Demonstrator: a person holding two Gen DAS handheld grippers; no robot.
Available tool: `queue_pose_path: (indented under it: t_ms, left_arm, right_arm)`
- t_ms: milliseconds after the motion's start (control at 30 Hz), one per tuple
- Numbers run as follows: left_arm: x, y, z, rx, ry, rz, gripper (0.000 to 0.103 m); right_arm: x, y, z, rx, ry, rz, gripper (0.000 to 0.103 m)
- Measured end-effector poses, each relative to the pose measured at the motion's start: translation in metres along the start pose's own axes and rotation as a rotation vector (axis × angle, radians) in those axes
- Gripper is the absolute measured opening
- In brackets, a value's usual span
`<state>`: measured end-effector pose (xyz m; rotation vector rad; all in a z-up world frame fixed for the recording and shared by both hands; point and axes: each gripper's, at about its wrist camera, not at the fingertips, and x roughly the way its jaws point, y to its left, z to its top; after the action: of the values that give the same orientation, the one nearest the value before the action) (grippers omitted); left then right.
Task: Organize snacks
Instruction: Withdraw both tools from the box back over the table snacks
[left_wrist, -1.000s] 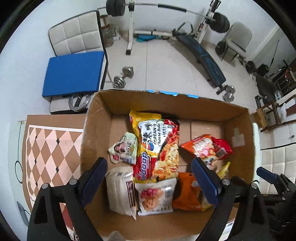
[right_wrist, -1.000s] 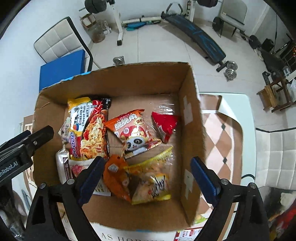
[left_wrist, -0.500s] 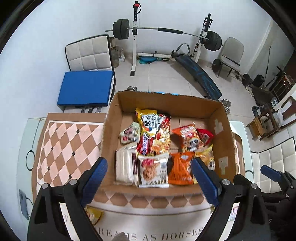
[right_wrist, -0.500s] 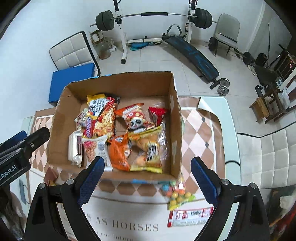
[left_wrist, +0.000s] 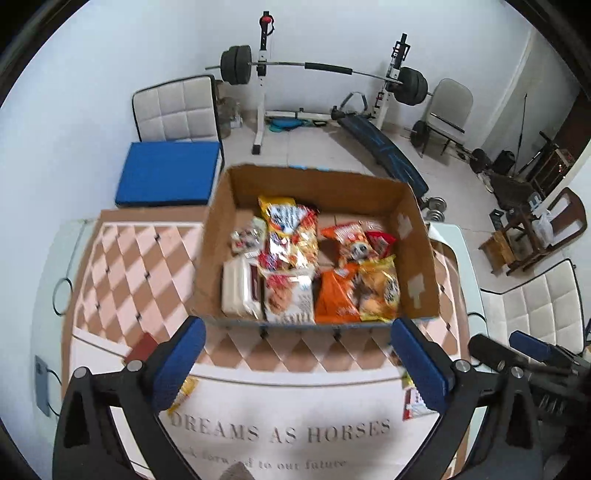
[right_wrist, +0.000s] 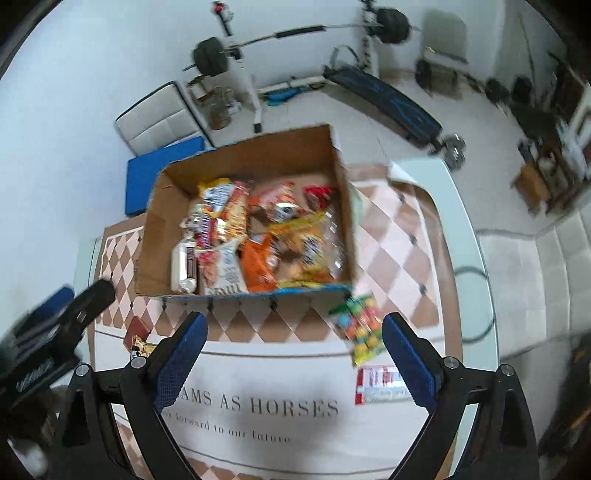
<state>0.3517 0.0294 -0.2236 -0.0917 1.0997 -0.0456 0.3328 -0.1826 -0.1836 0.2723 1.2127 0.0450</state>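
Note:
A cardboard box (left_wrist: 417, 266) (right_wrist: 159, 225) stands on the table and holds several snack packets, among them an orange bag (left_wrist: 334, 295) (right_wrist: 258, 266) and a white packet (left_wrist: 236, 288). A colourful candy bag (right_wrist: 360, 326) and a red-and-white packet (right_wrist: 376, 382) (left_wrist: 415, 404) lie on the table by the box's near right corner. A small yellow packet (left_wrist: 183, 393) (right_wrist: 142, 345) lies near the box's left front. My left gripper (left_wrist: 295, 363) and right gripper (right_wrist: 291, 356) are both open and empty, held above the table in front of the box.
The table carries a checkered cloth (left_wrist: 140, 266) with printed lettering (right_wrist: 288, 404). A dark red card (right_wrist: 135, 328) lies on it. A chair with a blue cushion (left_wrist: 166, 173), a weight bench (left_wrist: 384, 155) and a white chair (left_wrist: 535, 310) stand around.
Both grippers have pulled up and back from inside the box, so the whole box and the table in front now show. Both stay open and empty.

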Motion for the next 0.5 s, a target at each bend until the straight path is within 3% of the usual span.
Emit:
queue_pose_path:
  t_ms: [167,333,433,500]
  left_arm:
    - [0.037,-0.012,-0.033,-0.008,0.094,-0.023,0.103]
    - [0.085,-0.026,-0.067,0.005,0.200,-0.006,0.103]
    - [0.110,-0.034,-0.089,0.015,0.266,-0.001,0.103]
    - [0.124,-0.038,-0.103,0.026,0.295,0.008,0.103]
  right_arm:
    - [0.030,-0.060,-0.023,0.117,0.102,-0.044,0.098]
    - [0.102,-0.119,-0.058,0.168,0.288,-0.126,0.098]
    - [0.136,-0.133,-0.075,0.099,0.362,-0.151,0.098]
    - [0.151,-0.126,-0.085,-0.057,0.411,-0.163,0.098]
